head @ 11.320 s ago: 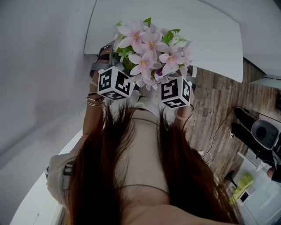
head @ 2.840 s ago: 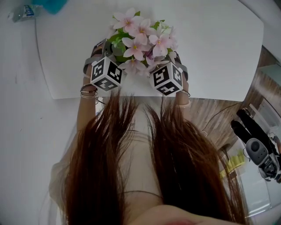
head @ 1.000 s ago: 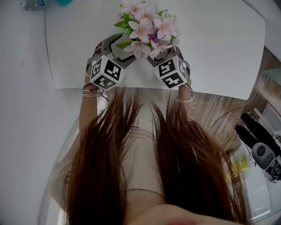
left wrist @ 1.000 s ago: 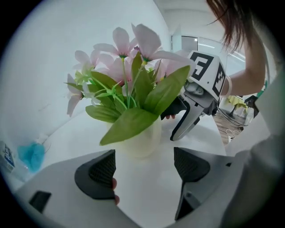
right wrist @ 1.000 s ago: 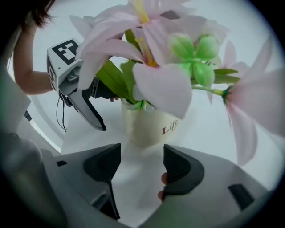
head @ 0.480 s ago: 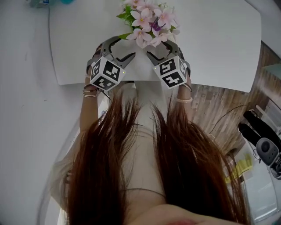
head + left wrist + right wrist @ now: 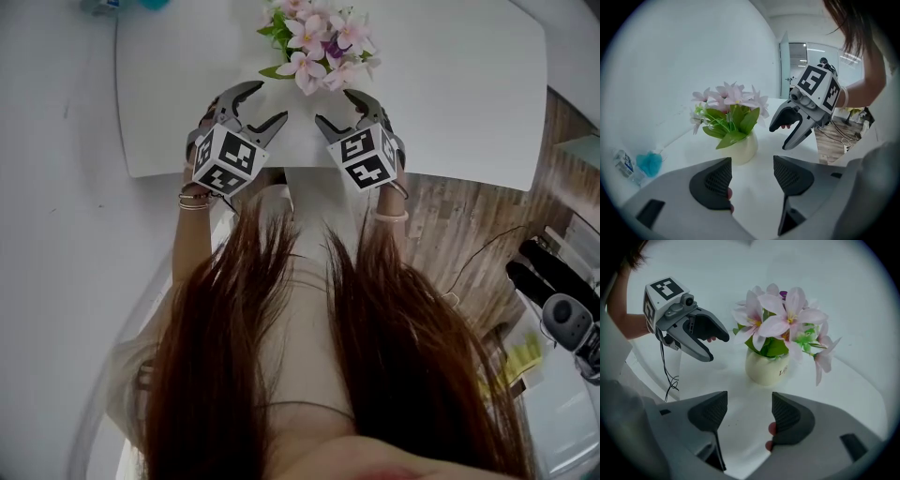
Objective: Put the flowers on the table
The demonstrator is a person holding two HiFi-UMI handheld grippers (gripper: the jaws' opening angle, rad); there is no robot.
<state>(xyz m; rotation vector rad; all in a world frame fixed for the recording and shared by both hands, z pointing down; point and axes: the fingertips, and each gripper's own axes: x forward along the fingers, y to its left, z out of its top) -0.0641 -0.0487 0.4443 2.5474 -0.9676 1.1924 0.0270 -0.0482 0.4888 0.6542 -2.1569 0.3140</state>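
Pink flowers (image 7: 319, 42) in a cream pot (image 7: 740, 147) stand upright on the white table (image 7: 450, 84), free of both grippers. My left gripper (image 7: 262, 103) hangs above the table's near edge, short of the pot. Its jaws are closing, with nothing between them (image 7: 752, 176). My right gripper (image 7: 337, 108) is beside it, also back from the pot (image 7: 767, 367), open and empty (image 7: 750, 411). Each gripper shows in the other's view: the right gripper (image 7: 787, 131) and the left gripper (image 7: 710, 345).
A blue object (image 7: 648, 164) and a small packet (image 7: 622, 161) lie at the table's far left corner. The table's near edge (image 7: 422, 176) runs over wooden floor (image 7: 469, 225). Black equipment (image 7: 562, 309) and a cable (image 7: 670, 376) are nearby.
Both grippers have drawn back from the pot toward the person, leaving the flowers standing on the table. The left jaws have narrowed.
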